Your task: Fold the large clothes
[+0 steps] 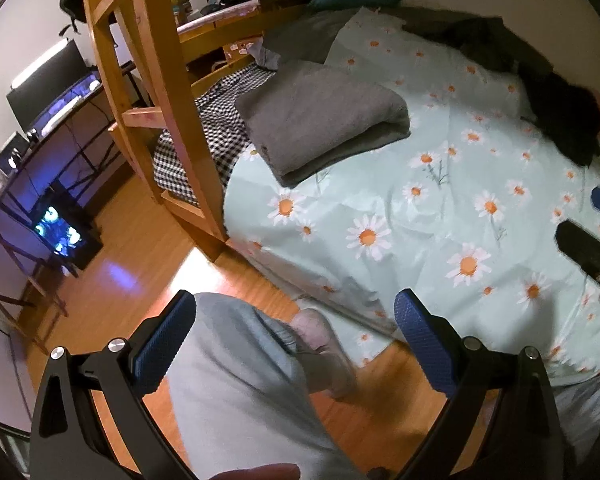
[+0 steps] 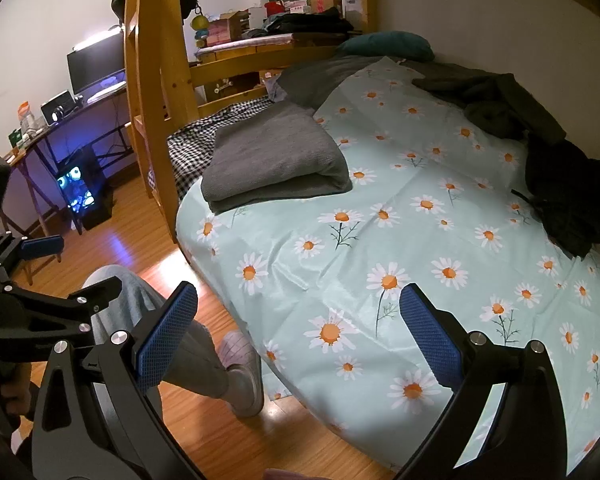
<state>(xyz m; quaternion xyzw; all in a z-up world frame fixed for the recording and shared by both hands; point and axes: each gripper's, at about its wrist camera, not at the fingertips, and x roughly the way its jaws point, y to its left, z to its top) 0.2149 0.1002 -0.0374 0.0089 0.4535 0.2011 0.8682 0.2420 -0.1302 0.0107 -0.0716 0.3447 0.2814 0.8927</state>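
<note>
Both grippers hang wide open and empty, left gripper [image 1: 296, 344] over the floor, right gripper [image 2: 300, 332] at the daisy sheet's [image 2: 380, 240] edge. The dark crumpled garment [image 2: 564, 196] lies far ahead to the right, the folded grey garment [image 2: 276, 160] ahead-left. Reaching that far risks pinching sheet along with cloth.

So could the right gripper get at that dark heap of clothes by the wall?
Probably yes. The right gripper is open and empty, and only bare daisy sheet lies between it and the dark clothes, though it would need a long stretch.

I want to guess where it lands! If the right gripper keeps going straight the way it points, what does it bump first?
Probably the daisy bedsheet. The right gripper is open and empty, aimed at bare sheet. The folded grey garment lies farther off, to the left.
</note>
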